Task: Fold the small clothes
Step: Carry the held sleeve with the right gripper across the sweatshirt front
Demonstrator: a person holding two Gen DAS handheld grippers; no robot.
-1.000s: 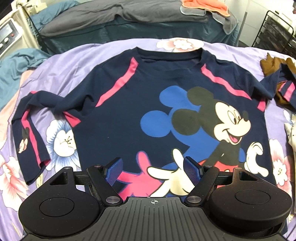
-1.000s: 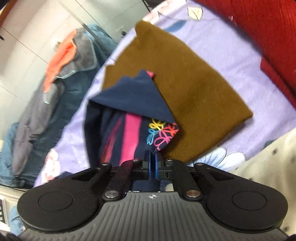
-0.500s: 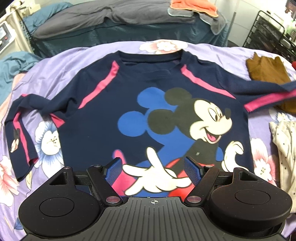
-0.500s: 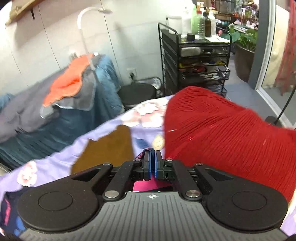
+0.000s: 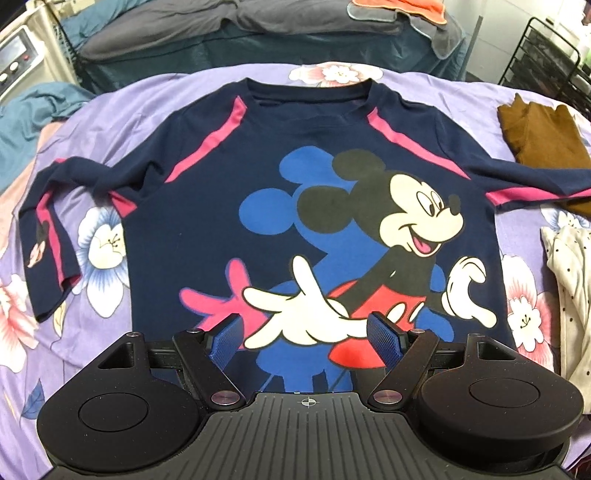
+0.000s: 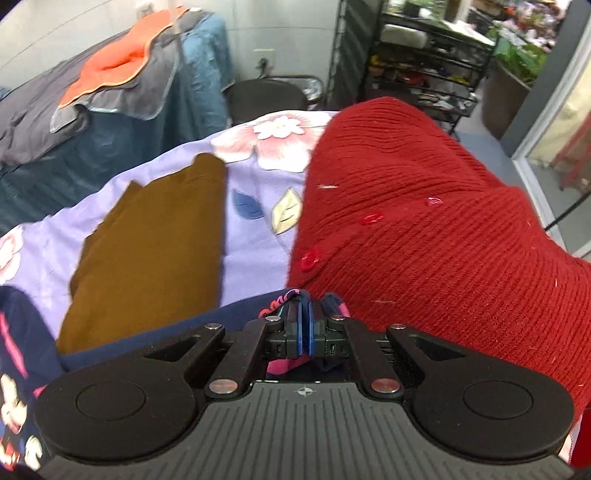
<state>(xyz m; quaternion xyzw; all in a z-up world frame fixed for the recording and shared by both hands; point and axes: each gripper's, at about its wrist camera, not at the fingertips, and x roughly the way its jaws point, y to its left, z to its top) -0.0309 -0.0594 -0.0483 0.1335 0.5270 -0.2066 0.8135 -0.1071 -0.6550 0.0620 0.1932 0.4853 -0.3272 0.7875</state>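
A navy long-sleeved shirt (image 5: 207,206) with pink stripes and a cartoon mouse print lies face up on the purple floral bedsheet (image 5: 122,96). My left gripper (image 5: 306,334) is open and empty, just above the shirt's lower hem. The shirt's left sleeve (image 5: 48,221) is bent down along the body. Its right sleeve (image 5: 532,184) is stretched out to the right. My right gripper (image 6: 304,326) is shut on that sleeve's cuff (image 6: 284,297), next to a red knit garment (image 6: 424,229).
A folded brown garment (image 5: 539,129) lies at the right, partly under the stretched sleeve; it also shows in the right wrist view (image 6: 155,236). A cream dotted garment (image 5: 569,280) lies at the right edge. A dark covered bed (image 5: 258,33) and a black wire rack (image 6: 424,55) stand beyond.
My right gripper has pulled the right sleeve out straight to the right, off the brown garment. My left gripper has drifted slightly along the hem and stays open.
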